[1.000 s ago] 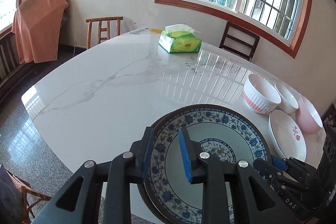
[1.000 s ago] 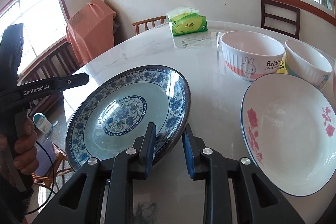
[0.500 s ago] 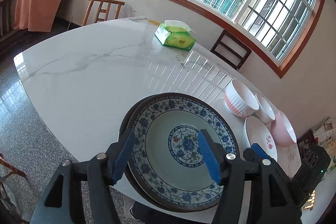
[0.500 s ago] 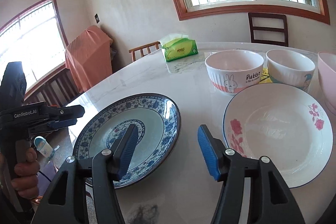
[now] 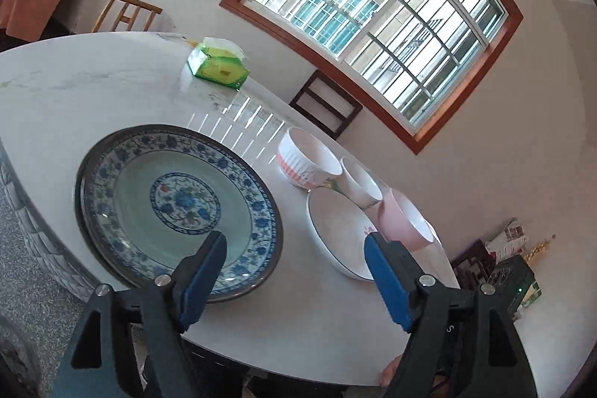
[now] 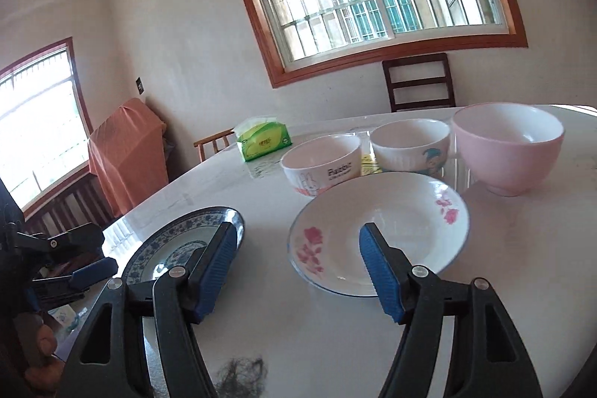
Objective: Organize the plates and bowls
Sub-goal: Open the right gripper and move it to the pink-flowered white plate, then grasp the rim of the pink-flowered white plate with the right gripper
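Note:
A blue-and-white patterned plate [image 5: 175, 207] [image 6: 179, 248] lies on a darker plate near the table's front edge. To its right lies a white plate with pink flowers [image 5: 335, 234] [image 6: 377, 230]. Behind that stand a rabbit bowl [image 6: 321, 166], a small cartoon bowl [image 6: 410, 144] and a pink bowl [image 6: 507, 144]. My left gripper [image 5: 294, 241] hangs above the patterned plate's near right rim, jaws opening, gripping nothing. My right gripper [image 6: 298, 230] hovers between the two plates, jaws opening, with only table between the pads.
A green tissue box [image 6: 265, 138] sits far back on the white marble table [image 5: 93, 92]. Wooden chairs [image 6: 418, 81] stand around it, and an orange cloth [image 6: 123, 152] covers something by the wall. A dark fluff clump [image 6: 242, 375] lies on the near table edge.
Both grippers let go of the patterned plate's rim, opened wide and drew back. Both views swung right, toward the white plate and the bowls.

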`<control>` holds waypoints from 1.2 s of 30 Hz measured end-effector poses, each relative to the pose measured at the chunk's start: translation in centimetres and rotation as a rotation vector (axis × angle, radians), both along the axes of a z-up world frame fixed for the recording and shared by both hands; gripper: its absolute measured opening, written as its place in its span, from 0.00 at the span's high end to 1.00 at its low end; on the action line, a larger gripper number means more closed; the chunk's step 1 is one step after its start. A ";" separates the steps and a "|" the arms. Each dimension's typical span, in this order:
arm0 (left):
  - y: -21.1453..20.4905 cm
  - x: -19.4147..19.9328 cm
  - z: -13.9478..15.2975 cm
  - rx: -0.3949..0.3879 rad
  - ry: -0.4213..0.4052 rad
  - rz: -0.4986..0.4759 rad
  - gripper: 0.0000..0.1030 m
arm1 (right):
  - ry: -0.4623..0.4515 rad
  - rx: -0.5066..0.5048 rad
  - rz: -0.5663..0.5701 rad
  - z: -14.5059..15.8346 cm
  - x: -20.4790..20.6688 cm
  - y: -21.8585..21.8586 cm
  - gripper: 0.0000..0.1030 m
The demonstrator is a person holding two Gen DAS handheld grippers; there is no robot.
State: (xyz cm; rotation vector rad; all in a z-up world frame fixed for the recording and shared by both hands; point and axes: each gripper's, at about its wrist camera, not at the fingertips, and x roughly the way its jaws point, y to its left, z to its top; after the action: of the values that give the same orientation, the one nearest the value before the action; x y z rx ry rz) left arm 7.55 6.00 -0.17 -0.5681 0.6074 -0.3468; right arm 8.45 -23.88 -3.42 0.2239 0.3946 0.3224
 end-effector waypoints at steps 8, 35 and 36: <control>-10.2 6.7 1.6 0.391 0.015 -0.130 0.24 | 0.157 -0.020 -0.046 -0.7 3.6 -7.3 0.37; -15.9 16.7 -5.7 0.492 0.163 -0.112 0.24 | 0.442 -0.054 -0.044 -4.3 11.7 -8.5 0.75; -16.1 16.7 -5.7 0.500 0.162 -0.118 0.24 | 0.450 -0.063 -0.050 -4.4 11.7 -8.4 0.84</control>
State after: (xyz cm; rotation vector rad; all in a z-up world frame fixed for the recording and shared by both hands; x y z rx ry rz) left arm 24.29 -10.12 -5.90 -0.0800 0.8523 -0.2478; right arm 20.17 -32.31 -7.80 0.2443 0.8411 0.2074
